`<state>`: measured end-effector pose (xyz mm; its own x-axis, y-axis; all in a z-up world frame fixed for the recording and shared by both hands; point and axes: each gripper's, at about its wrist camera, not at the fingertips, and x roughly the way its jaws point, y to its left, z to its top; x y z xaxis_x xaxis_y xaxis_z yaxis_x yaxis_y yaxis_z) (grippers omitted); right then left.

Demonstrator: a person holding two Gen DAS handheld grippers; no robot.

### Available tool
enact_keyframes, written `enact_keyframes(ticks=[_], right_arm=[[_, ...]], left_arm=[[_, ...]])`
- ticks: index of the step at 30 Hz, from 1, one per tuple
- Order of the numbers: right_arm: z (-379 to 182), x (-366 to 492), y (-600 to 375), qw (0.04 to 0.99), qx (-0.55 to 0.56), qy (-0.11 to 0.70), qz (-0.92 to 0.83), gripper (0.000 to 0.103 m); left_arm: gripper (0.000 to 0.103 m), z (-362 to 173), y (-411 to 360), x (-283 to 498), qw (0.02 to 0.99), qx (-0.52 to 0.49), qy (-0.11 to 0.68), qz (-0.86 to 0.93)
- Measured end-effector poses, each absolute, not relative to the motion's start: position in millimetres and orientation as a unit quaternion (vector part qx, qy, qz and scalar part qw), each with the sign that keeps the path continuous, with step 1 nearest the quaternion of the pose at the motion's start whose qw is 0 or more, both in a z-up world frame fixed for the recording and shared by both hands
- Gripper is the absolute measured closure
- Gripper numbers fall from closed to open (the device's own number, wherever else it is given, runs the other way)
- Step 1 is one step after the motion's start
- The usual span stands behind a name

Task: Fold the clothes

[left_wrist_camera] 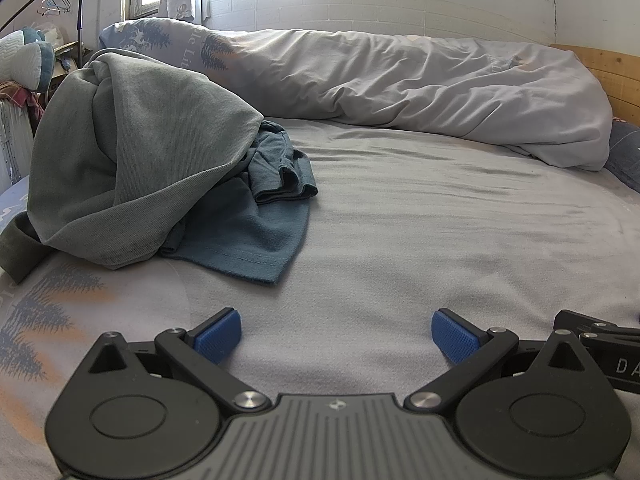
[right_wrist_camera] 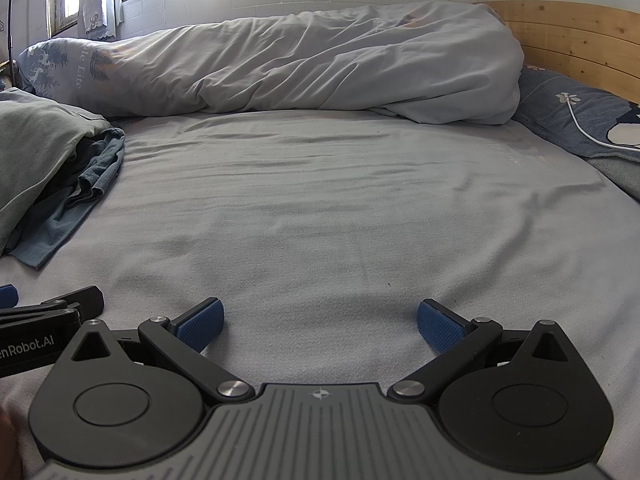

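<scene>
A crumpled grey-green garment point(left_wrist_camera: 132, 152) lies heaped on a teal-blue shirt point(left_wrist_camera: 248, 224) on the bed, ahead and to the left of my left gripper point(left_wrist_camera: 336, 336). That gripper is open and empty, low over the sheet. The same pile shows at the left edge of the right wrist view, the grey-green garment point(right_wrist_camera: 36, 148) over the teal shirt point(right_wrist_camera: 80, 192). My right gripper point(right_wrist_camera: 320, 326) is open and empty, low over the bare sheet, well right of the pile. The two grippers sit side by side.
A rolled grey duvet point(left_wrist_camera: 420, 84) lies across the far side of the bed point(right_wrist_camera: 320, 200). A blue pillow point(right_wrist_camera: 580, 116) with a white cable sits at the right by the wooden headboard point(right_wrist_camera: 572, 36). A clothes rail with hangers point(left_wrist_camera: 56, 0) stands far left.
</scene>
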<state>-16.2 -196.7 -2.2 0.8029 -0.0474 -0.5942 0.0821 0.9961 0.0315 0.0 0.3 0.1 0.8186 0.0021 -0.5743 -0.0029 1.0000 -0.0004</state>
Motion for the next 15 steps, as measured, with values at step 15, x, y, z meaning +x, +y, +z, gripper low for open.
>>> enact_keyframes(ticks=[15], right_arm=[[-2.5,-16.1,-195.9,0.949,0.028,0.312,-0.034,0.0]], left_arm=[[0.0,0.5,0.6,0.2,0.953,-0.001,0.302,0.001]])
